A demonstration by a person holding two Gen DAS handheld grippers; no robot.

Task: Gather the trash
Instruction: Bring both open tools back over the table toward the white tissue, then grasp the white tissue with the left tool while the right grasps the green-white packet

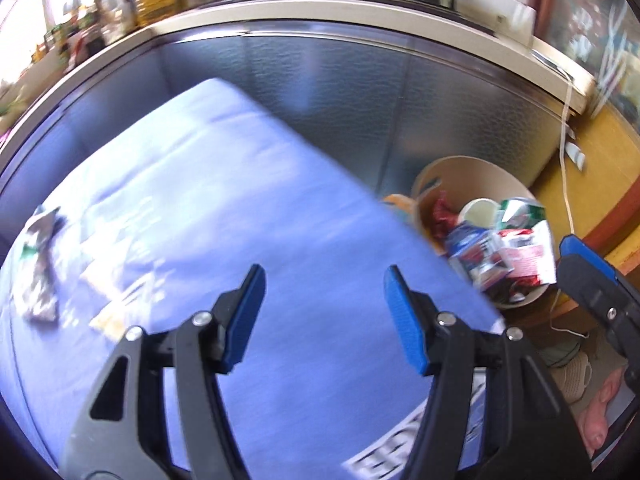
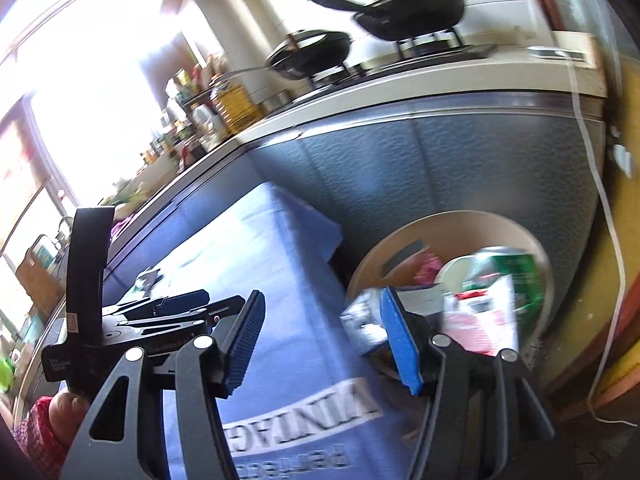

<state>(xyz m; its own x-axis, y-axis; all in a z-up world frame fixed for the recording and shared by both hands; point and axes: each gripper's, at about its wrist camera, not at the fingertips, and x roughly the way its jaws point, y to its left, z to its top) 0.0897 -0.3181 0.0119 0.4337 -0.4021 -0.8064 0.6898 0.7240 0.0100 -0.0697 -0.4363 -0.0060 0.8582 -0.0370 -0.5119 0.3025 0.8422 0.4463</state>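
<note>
Over the blue cloth [image 1: 224,184] we hold our left gripper [image 1: 324,312] with its fingers spread wide and nothing between them. To its left on the cloth lie a crumpled silvery wrapper [image 1: 38,268] and, just beside it, some pale flat scraps [image 1: 116,280], blurred too much to name. Off the cloth's right edge stands the round beige bin [image 1: 472,176], already holding a paper cup [image 1: 478,212], a green carton [image 1: 520,210] and red and white packets. Our right gripper [image 2: 322,340] hangs between the cloth and the bin [image 2: 460,224], its blue fingers also wide apart and holding nothing. Behind, two black pans [image 2: 408,10] sit on the stove above a grey cabinet front [image 2: 460,156].
</note>
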